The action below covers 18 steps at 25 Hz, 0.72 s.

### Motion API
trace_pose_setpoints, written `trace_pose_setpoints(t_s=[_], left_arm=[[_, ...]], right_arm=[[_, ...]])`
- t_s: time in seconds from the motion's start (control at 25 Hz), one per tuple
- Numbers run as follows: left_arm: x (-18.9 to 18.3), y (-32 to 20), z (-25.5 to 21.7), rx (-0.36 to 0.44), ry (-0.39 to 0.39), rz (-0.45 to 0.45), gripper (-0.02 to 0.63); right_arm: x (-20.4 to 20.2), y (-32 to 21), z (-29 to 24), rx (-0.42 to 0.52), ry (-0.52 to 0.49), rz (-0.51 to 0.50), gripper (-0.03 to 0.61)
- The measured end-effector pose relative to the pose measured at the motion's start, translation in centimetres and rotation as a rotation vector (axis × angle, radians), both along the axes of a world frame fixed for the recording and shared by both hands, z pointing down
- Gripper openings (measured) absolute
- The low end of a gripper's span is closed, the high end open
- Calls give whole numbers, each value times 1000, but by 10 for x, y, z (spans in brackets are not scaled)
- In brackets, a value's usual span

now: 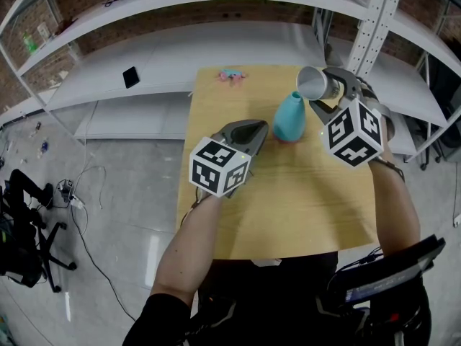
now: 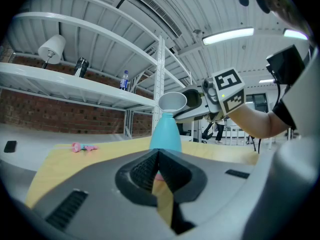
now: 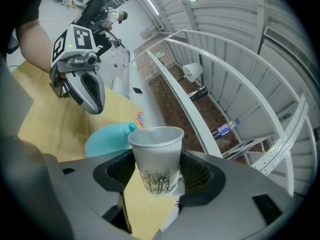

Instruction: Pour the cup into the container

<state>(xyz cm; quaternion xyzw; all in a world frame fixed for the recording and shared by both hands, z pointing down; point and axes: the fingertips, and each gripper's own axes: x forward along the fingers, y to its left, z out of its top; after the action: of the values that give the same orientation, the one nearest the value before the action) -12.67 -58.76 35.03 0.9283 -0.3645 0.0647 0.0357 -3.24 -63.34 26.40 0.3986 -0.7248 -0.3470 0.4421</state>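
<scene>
A white paper cup [image 1: 312, 83] with a tree print [image 3: 156, 160] is clamped in my right gripper [image 1: 325, 91], tipped on its side with its mouth toward the neck of a teal vase-shaped container [image 1: 290, 117]. The container [image 2: 165, 132] stands upright on the wooden table [image 1: 288, 193], and the cup [image 2: 172, 102] hangs just above its top. The container's neck [image 3: 112, 138] lies just left of the cup's rim. My left gripper [image 1: 252, 132] hovers left of the container, jaws closed together with nothing between them [image 2: 157, 166].
A small pink and blue toy [image 1: 232, 74] lies at the table's far edge. White shelving [image 1: 216, 6] runs behind the table, with a metal upright [image 1: 374, 20] at the right. A black phone-like item [image 1: 130, 76] rests on the lower shelf.
</scene>
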Motion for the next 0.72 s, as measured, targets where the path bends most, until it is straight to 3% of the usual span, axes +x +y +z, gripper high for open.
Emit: trace_pose_setpoints(t_s=[0.72], left_arm=[[0, 1, 0, -2, 0, 1, 0]], right_arm=[[-1, -1, -1, 14, 43, 4, 284]])
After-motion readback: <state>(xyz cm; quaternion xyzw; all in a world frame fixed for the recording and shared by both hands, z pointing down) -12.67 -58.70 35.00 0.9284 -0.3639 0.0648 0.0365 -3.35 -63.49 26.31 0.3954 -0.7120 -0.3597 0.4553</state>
